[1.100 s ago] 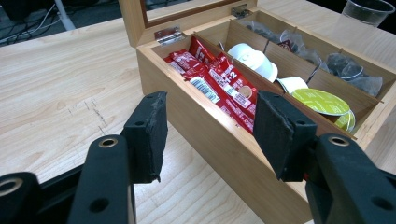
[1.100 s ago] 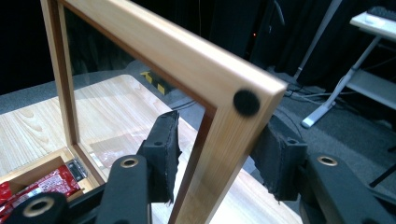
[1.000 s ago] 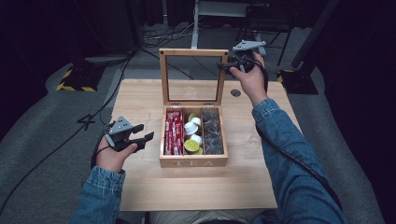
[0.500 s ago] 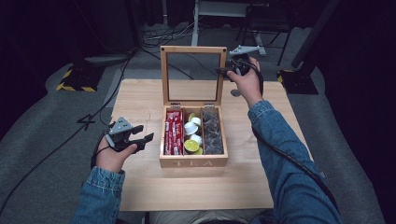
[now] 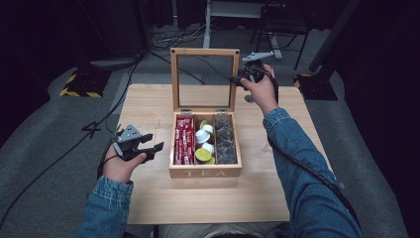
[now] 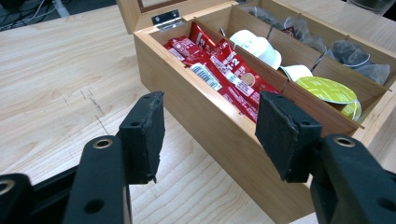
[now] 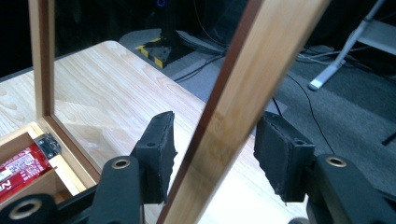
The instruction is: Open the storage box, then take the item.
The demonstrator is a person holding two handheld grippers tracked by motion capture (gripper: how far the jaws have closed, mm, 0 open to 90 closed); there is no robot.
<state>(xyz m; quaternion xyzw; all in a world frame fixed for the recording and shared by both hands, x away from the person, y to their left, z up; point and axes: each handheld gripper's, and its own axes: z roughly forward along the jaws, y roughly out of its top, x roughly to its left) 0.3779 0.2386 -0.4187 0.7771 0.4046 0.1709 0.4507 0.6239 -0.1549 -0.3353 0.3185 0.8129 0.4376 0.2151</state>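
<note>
A wooden tea box (image 5: 205, 172) stands mid-table with its windowed lid (image 5: 204, 51) upright. It holds red sachets (image 5: 183, 141), white pods (image 5: 204, 135), a green-topped pod (image 5: 202, 154) and dark tea bags (image 5: 225, 139). My right gripper (image 5: 236, 79) straddles the lid's right rail (image 7: 243, 79). Its jaws have just been opening, and the pads (image 7: 280, 154) stand off the rail between them. My left gripper (image 5: 148, 148) rests left of the box, pointing at its side wall (image 6: 219, 135). Its jaws have also just been opening, with nothing between them.
The light wooden table (image 5: 148, 99) has bare room to the left and front of the box. A small round object (image 5: 249, 99) lies near my right hand. On the floor behind are cables, a black-and-yellow base (image 5: 79, 84) and a stand's legs (image 5: 213, 29).
My right hand has sunk a little along the lid's right edge. The jaws of both grippers stand a bit wider. The left hand has kept its place.
</note>
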